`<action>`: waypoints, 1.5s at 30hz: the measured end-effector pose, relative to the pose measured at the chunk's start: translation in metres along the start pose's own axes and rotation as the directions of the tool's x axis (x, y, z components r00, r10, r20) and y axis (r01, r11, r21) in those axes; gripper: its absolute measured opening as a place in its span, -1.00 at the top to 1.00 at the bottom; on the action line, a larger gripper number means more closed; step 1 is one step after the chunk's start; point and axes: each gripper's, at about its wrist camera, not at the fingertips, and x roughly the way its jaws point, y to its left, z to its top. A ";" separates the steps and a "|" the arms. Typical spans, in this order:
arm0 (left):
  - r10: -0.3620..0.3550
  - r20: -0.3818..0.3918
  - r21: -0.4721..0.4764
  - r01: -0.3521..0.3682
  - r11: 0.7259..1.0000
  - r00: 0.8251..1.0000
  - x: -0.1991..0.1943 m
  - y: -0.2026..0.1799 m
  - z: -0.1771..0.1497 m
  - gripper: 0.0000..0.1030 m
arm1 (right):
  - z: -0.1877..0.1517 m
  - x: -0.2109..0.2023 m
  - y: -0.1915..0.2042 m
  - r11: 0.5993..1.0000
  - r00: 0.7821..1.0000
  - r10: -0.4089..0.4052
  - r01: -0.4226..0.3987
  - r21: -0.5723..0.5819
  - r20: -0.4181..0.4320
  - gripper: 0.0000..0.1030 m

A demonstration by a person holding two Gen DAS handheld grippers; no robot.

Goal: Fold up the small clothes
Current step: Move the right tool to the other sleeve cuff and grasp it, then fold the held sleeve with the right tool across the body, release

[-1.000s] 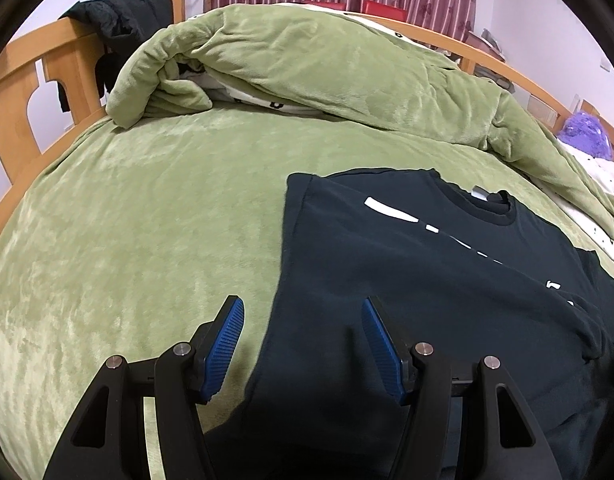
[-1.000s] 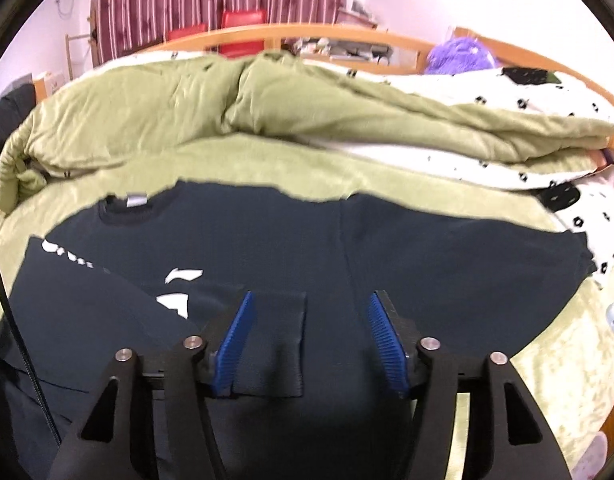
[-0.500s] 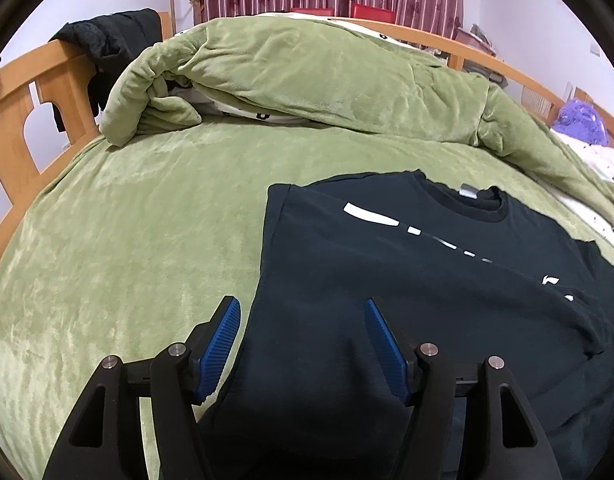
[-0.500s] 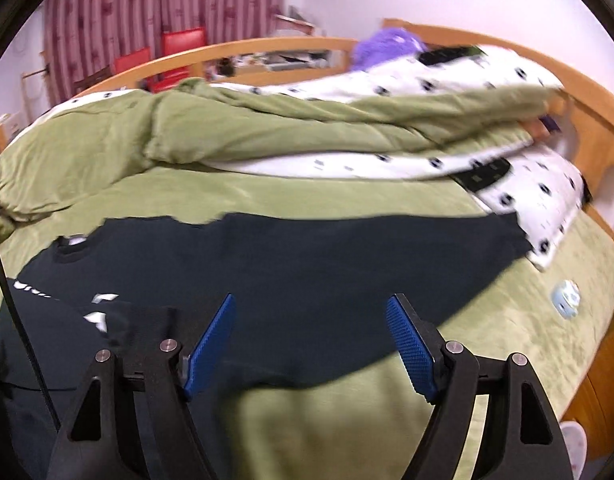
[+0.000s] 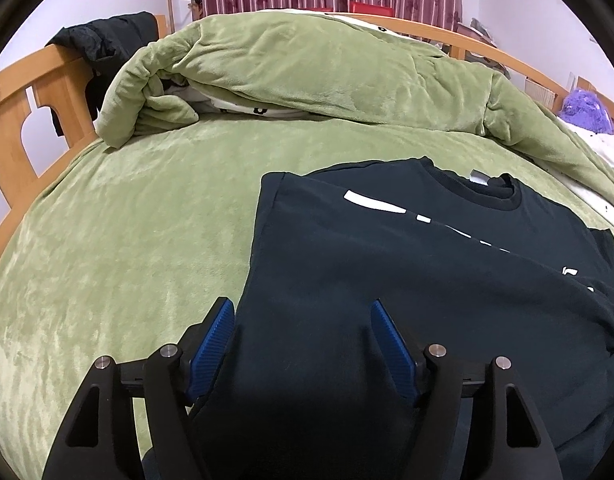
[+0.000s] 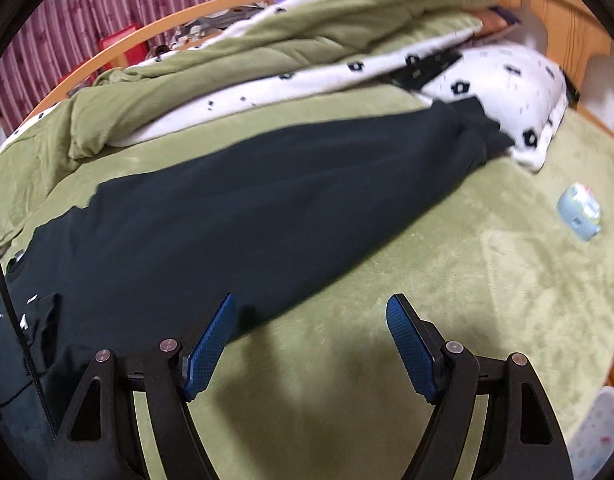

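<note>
A black T-shirt with white print lies on the green bed cover; its left side is folded over the front. My left gripper is open and empty, hovering over the folded left edge. In the right wrist view the shirt's unfolded right side stretches out toward a pillow, sleeve end at the far right. My right gripper is open and empty above the shirt's lower right edge and the bare cover.
A bunched green duvet lies across the back of the bed. A white patterned pillow lies by the sleeve end. A small pale-blue object lies on the cover at the right. The wooden bed frame rings the mattress.
My right gripper has swung right, from over the shirt's middle to its right edge, and opened wider. My left gripper has drifted slightly and stays open.
</note>
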 end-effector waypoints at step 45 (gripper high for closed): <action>-0.053 0.054 -0.098 0.058 0.993 0.997 -0.040 0.077 0.010 -0.34 | -0.009 -0.149 0.337 0.917 0.935 0.275 -0.185 -0.352 0.225 0.89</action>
